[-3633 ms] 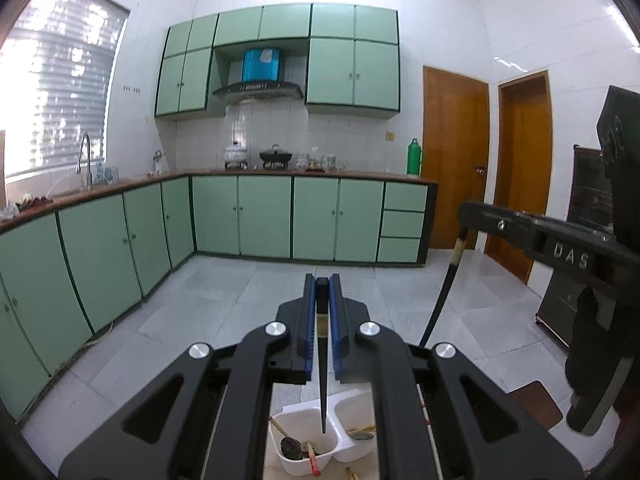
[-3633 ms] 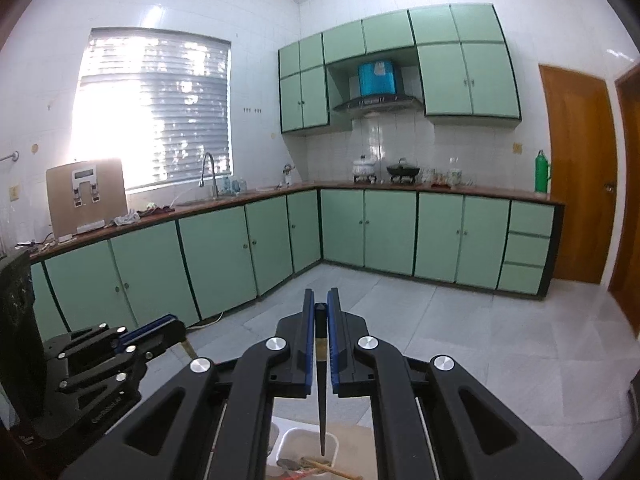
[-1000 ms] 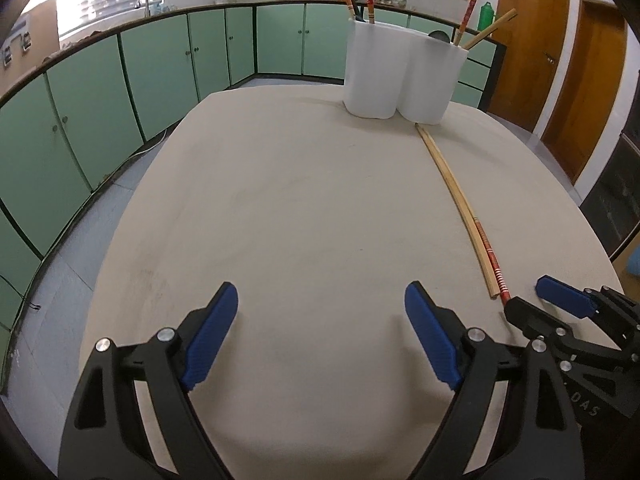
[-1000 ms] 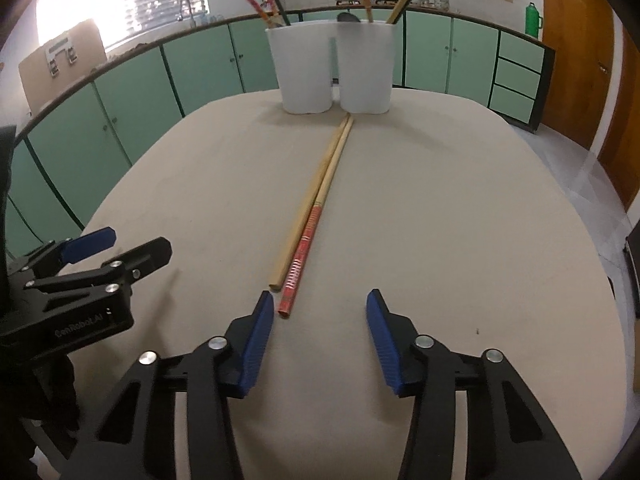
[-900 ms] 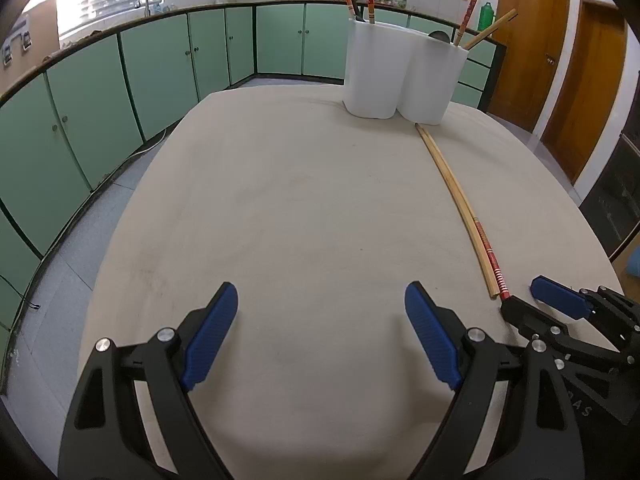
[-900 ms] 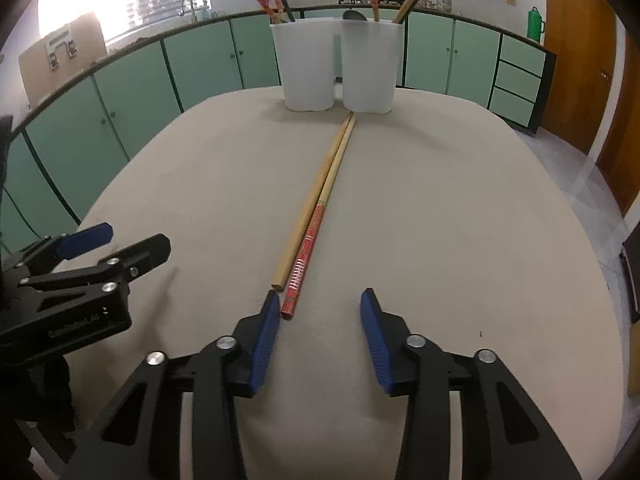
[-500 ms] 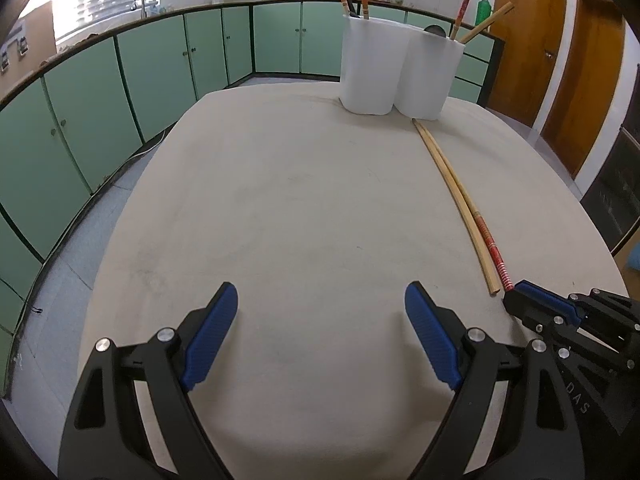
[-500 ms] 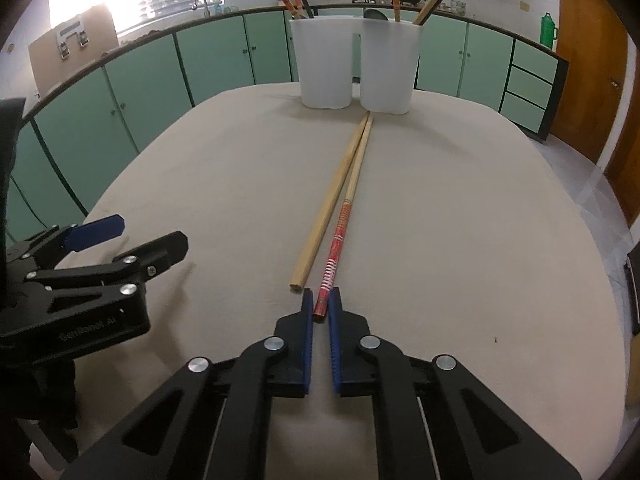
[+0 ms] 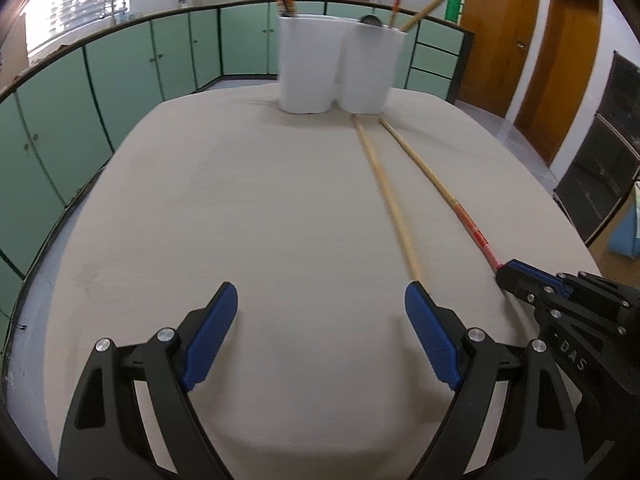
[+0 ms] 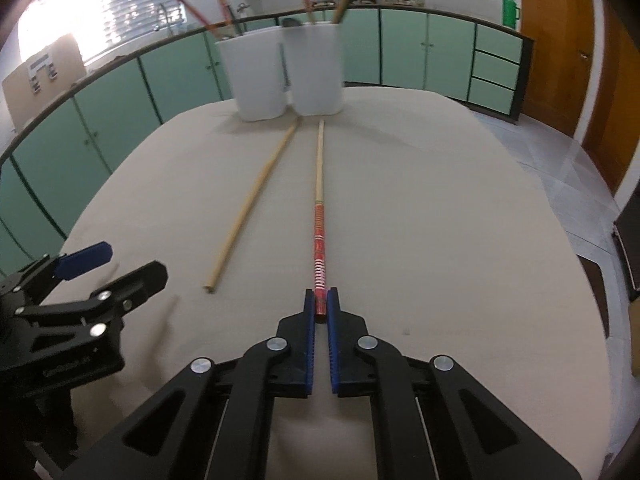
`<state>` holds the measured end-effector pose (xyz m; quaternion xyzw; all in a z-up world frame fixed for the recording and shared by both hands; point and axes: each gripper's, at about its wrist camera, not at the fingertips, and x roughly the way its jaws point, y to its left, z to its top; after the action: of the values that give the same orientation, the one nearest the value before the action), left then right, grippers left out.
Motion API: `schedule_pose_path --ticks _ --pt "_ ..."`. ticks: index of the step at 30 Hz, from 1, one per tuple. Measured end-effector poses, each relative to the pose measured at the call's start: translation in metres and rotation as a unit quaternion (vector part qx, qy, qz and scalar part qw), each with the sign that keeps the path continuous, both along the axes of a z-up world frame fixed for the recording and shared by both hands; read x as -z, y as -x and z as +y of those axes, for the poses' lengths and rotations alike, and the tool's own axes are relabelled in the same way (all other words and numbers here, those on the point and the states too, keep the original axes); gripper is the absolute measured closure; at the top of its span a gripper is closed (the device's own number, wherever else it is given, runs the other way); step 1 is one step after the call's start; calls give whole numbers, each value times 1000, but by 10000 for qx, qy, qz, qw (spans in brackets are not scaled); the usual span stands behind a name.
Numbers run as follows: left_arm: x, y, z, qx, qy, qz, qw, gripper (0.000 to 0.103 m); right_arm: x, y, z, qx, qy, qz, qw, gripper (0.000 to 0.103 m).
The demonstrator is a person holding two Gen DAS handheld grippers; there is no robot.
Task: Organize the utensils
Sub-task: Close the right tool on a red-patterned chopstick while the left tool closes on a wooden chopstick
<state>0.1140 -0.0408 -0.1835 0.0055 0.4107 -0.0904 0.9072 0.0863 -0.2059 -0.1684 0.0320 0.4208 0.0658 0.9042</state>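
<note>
Right tool (image 10: 321, 303) is clenched on the red-ended chopstick (image 10: 319, 240); left tool (image 9: 321, 308) gapes beside it.

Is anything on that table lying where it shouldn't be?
Yes. Two chopsticks lie loose on the table rather than standing in the white holder with the others: a plain wooden chopstick, and a red-handled chopstick whose near end the right gripper has clamped.

Right gripper (image 10: 321, 307) jaws clamped tight (angled downward); left gripper (image 9: 321, 312) jaws spread wide.
</note>
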Motion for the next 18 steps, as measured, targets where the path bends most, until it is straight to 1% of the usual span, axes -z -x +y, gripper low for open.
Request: schedule_pose_path --ticks 5,8,12,16,18 --pt "3 -4 -16 114 23 43 9999 20 0 -5 -12 44 83 -54 9999 97" --pt "5 -7 -20 141 37 116 9998 23 0 -7 -16 55 24 -61 10000 97" --pt "9 -11 -27 141 14 226 9996 30 2 -8 -19 59 -46 -57 10000 97" --pt "10 -13 -31 135 -3 228 9997 31 2 -8 -22 64 -133 -43 9999 97" --pt "9 -13 -33 135 -37 220 9997 40 3 -7 -23 60 -164 -42 9998 97"
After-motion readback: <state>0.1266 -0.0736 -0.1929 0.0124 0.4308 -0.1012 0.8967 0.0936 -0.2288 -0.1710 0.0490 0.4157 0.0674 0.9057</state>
